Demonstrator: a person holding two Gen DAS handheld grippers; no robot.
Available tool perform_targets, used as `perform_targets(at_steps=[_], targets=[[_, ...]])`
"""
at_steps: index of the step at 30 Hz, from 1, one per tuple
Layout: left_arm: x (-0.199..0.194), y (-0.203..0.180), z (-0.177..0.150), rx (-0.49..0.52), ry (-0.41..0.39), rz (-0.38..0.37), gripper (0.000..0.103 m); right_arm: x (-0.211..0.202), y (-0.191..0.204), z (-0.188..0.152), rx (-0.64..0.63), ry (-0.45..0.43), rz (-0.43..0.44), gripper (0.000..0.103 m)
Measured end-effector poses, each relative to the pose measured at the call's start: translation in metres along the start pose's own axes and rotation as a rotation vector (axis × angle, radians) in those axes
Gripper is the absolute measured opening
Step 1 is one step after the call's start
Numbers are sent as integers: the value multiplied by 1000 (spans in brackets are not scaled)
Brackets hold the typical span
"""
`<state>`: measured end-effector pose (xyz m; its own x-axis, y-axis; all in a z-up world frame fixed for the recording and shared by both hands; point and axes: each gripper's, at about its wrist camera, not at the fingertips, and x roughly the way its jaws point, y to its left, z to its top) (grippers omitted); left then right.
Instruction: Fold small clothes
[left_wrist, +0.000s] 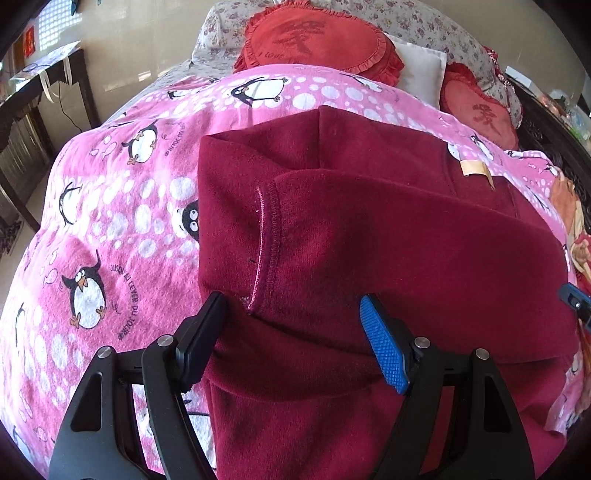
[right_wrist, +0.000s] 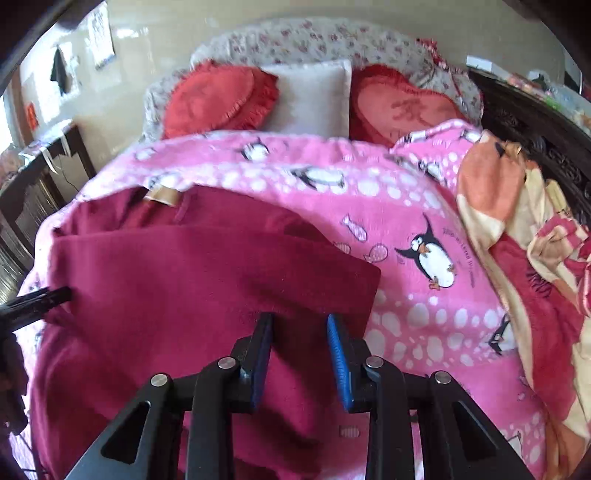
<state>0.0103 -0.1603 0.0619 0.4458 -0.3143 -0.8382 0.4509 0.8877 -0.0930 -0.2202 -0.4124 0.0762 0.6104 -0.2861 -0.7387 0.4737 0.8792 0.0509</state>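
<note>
While on the pink blanket (left_wrist: 92, 206), maroon garment (left_wrist: 369, 240), part-folded, fingers (left_wrist: 384, 343) apart

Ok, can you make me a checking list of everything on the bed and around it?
Surface: pink penguin blanket spread over the bed.
Job's things: dark red garment lying partly folded, tan label showing.
Clutter: two red cushions, white pillow, orange patterned blanket bunched at the side.
Grippers: left gripper open wide over the garment; right gripper open with a narrower gap, garment below, nothing gripped.
Cables: thin dark cord hanging by the dark table.
Surroundings: beige wall, floral headboard.
</note>
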Motion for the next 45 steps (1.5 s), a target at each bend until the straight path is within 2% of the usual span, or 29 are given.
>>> perform_targets(at_steps=[4, 7, 10, 13, 16, 19, 23, 26, 30, 34, 36, 45], targets=[[3, -1, 0, 10, 0, 9, 75, -24, 2, -4, 6, 11, -2, 31], [4, -1, 0, 9, -2, 9, 75, -42, 9, -19, -10, 12, 40, 35], [1, -1, 0, 13, 3, 16, 75, -35, 20, -38, -69, 52, 13, 42], [-10, -2, -2, 17, 14, 11, 75, -10, 16, -48, -80, 136, -37, 42], [-33, 6, -13, 16, 12, -31, 75, -30, 6, -47, -5, 111, 35, 42], [-55, 16, -32, 11, 35, -73, 75, -61, -5, -56, 33, 87, 93, 49], [-84, 25, -63, 27, 65, -103, 75, -87, -20, -77, 74, 138, 190, 51], [-101, 31, -90, 12, 90, -126, 75, -103, -26, -101, 96, 164, 198, 55], [-120, 38, -126, -23, 140, -153, 75, -119, -28, -132, 116, 186, 237, 56], [-136, 43, -157, -43, 185, -179, 75, -127, -25, -166, 139, 226, 305, 58], [-141, 48, -171, -73, 209, -198, 75, -129, -21, -178, 127, 243, 310, 58], [-153, 69, -219, -216, 294, -267, 75, -131, -21, -220, 185, 248, 375, 61]])
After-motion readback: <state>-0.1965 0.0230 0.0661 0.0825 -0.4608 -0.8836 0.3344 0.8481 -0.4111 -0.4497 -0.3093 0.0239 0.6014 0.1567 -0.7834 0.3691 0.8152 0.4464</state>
